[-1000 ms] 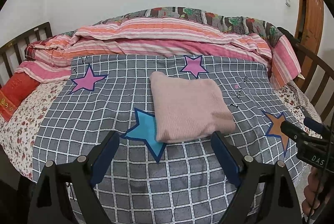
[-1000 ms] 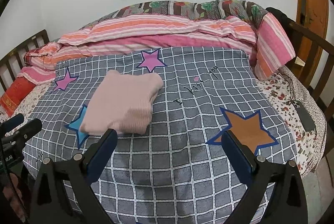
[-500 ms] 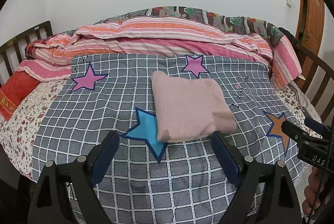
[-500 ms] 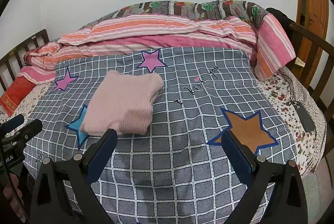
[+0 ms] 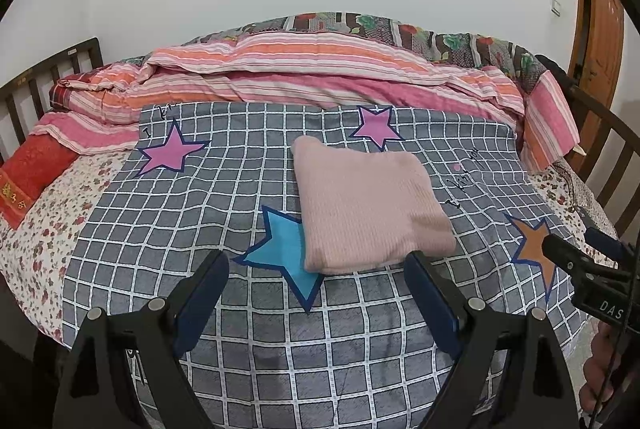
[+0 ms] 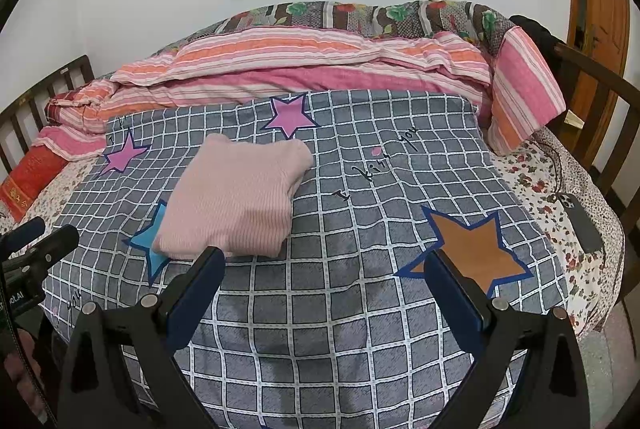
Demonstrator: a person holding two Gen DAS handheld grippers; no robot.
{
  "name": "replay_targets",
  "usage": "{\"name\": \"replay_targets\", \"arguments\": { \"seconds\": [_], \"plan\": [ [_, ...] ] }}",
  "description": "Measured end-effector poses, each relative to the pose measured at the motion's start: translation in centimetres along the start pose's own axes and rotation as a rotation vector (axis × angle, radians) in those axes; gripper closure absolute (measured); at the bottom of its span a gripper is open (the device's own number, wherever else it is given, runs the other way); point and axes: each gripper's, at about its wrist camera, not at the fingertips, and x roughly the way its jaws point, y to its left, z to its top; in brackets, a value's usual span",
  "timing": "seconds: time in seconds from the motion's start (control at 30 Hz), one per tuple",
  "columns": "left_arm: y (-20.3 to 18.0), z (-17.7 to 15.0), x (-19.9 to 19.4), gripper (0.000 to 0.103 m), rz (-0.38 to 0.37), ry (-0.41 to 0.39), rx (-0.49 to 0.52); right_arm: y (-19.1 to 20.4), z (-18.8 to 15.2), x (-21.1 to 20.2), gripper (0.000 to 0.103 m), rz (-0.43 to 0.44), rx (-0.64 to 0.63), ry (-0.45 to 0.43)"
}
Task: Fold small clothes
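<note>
A folded pink knit garment (image 5: 368, 205) lies at twelve o'clock from the empty, wide-open left gripper (image 5: 316, 293); the right gripper (image 6: 324, 289) is likewise spread. Probably soft, light, floppy; best pinched at a thick folded edge.

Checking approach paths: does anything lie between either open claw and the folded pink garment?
Nothing visible does. Only bare checked bedspread lies between the left claw and the pink garment; the same holds for the right claw.
</note>
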Motion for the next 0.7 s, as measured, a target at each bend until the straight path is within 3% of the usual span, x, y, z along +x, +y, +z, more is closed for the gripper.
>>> {"name": "replay_targets", "arguments": {
  "seconds": [0.7],
  "plan": [
    [0.47, -0.03, -0.16, 0.014, -0.003, -0.007, -0.005, -0.22, 0.09, -0.11, 0.005, 0.004, -0.005, -0.005]
  ]
}}
